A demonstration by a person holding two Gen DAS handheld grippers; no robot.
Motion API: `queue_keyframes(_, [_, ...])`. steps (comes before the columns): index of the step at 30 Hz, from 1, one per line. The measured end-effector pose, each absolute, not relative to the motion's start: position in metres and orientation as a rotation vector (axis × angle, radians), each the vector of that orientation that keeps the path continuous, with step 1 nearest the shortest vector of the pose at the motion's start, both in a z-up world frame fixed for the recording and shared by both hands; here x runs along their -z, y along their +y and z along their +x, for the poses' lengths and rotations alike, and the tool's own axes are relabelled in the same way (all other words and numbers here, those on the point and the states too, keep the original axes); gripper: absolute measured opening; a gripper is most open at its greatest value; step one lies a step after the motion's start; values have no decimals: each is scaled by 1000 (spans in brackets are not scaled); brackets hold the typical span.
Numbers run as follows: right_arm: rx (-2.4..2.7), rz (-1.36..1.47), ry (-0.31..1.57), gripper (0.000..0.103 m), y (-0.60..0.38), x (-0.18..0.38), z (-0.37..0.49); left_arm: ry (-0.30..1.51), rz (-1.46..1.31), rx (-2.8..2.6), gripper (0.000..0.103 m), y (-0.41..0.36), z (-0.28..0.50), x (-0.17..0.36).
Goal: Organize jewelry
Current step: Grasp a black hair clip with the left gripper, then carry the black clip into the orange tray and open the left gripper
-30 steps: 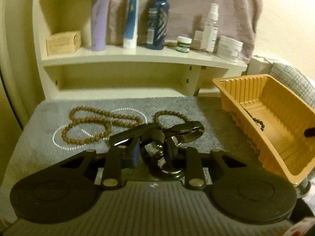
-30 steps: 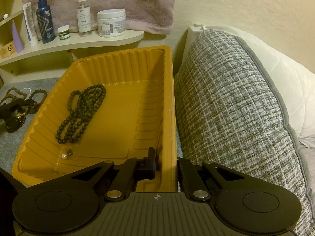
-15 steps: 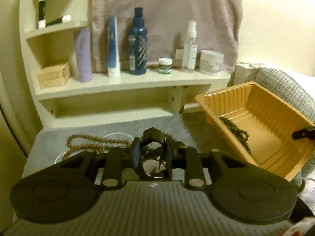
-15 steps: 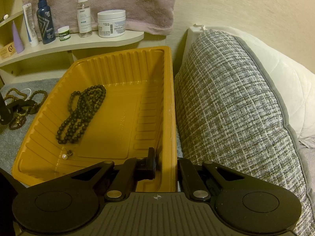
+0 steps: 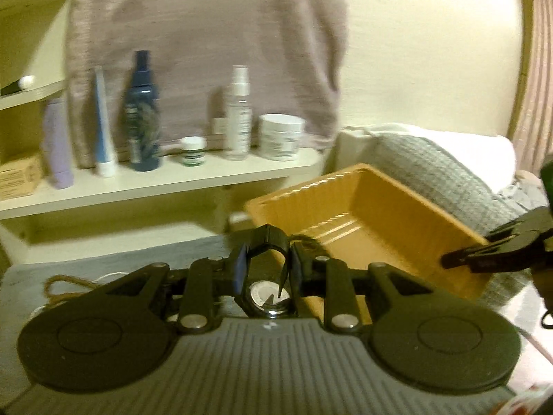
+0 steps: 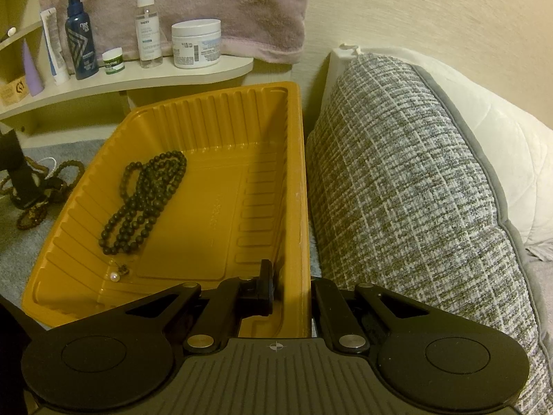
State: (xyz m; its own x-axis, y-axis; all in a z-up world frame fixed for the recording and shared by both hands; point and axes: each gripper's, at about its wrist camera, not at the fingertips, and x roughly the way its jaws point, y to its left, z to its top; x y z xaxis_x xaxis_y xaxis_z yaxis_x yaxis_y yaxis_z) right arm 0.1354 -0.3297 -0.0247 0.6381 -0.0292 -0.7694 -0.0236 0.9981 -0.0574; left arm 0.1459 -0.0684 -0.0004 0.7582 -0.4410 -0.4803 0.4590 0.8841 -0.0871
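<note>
- Between the fingers of the left tool point(image 5: 266, 269), closest to its camera, sits a black wristwatch point(image 5: 268, 287); the pads press on its strap from both sides, its pale dial faces the lens, and the strap loops up above the fingertips.
- At the near right wall of the yellow tray point(image 6: 293, 180), the right tool point(image 6: 290, 294) is clamped almost fully closed on the plastic rim, one finger inside the tray and the other outside.
- Inside the tray, a dark bead necklace point(image 6: 145, 200) lies bunched along the left side, with a small pearl earring point(image 6: 114, 276) just beside its near end.
- Left of the tray, on the grey cloth-covered bench point(image 6: 20, 242), brown bead strands point(image 6: 33, 214) lie in loops; the left tool shows there as a dark shape over them.
- Right of the tray, touching its wall, leans a grey woven cushion point(image 6: 408, 190), with a white pillow point(image 6: 484, 131) behind it.
- Beyond the bench, a cream shelf point(image 6: 145, 79) carries a blue bottle point(image 6: 80, 45), a clear spray bottle point(image 6: 148, 31), a small green-labelled jar point(image 6: 113, 62) and a white tub point(image 6: 196, 43).
- Farthest back, a mauve towel point(image 6: 224, 0) hangs down the wall behind the bottles.
</note>
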Motion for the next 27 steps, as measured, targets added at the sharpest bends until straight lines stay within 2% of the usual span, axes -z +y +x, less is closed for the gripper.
queue_keyframes(20, [2, -59, 879, 5, -330, 25, 134, 618, 102, 684, 25, -134, 120, 31])
queue_keyframes(27, [2, -60, 879, 4, -330, 25, 134, 613, 99, 680, 30, -132, 119, 32])
